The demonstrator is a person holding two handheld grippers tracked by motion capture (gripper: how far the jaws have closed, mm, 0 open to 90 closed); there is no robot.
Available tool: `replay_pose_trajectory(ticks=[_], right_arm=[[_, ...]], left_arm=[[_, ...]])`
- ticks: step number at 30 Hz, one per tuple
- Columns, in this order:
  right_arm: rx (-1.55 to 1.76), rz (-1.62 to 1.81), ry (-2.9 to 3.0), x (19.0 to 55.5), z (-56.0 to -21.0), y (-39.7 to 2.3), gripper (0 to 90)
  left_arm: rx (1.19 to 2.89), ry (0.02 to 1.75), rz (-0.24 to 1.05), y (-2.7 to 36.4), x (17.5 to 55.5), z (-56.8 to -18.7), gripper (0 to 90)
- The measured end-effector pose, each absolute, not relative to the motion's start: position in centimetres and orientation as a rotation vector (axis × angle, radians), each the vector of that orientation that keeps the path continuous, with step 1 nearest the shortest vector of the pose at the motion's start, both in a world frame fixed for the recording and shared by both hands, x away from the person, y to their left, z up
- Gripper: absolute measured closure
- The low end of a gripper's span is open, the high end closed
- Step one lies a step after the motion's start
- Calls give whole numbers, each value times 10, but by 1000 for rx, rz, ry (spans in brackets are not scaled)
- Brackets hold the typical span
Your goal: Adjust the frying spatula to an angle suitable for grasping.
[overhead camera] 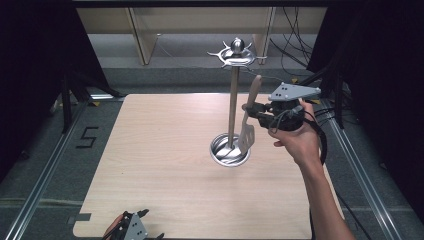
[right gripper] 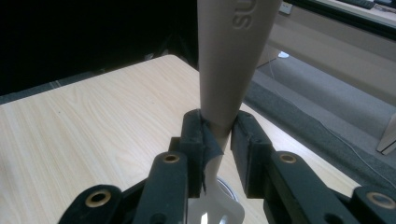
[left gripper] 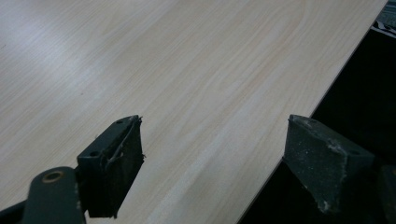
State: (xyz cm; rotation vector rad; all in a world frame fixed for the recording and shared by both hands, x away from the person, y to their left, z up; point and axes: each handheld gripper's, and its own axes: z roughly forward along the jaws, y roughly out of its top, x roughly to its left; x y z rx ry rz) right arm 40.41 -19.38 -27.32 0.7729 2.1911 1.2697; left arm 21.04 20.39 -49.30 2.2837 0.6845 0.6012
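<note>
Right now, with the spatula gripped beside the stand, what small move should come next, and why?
Probably lift the right gripper slightly: the spatula hangs with its blade over the stand's base, handle end below the hook ring.

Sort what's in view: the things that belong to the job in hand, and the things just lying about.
In the job:
- beige plastic slotted spatula, clamped upright in the right gripper
- silver metal utensil stand with hooked top and round base
- light wooden table it stands on

Idle:
- left gripper, open, at the table's near edge
- black cables on the floor beyond
</note>
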Motion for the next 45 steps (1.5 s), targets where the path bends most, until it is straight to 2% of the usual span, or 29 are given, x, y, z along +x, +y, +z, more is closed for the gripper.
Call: replay_pose_trajectory(ticks=[14,21,25,45], right_arm=[[837,1221,2206,412,-264,-186,756],[823,1183,2215,415,-259,-184,756],[840,1179,2221,414,-257,-184,756],[821,1117,2240,415,-255,-181,755]], left_arm=[[2249,703,611,203,210,-494,188],[2297,676,626,205,211,-492,188],[2246,704,614,203,210,-494,188],[2287,681,616,204,210,-492,188]])
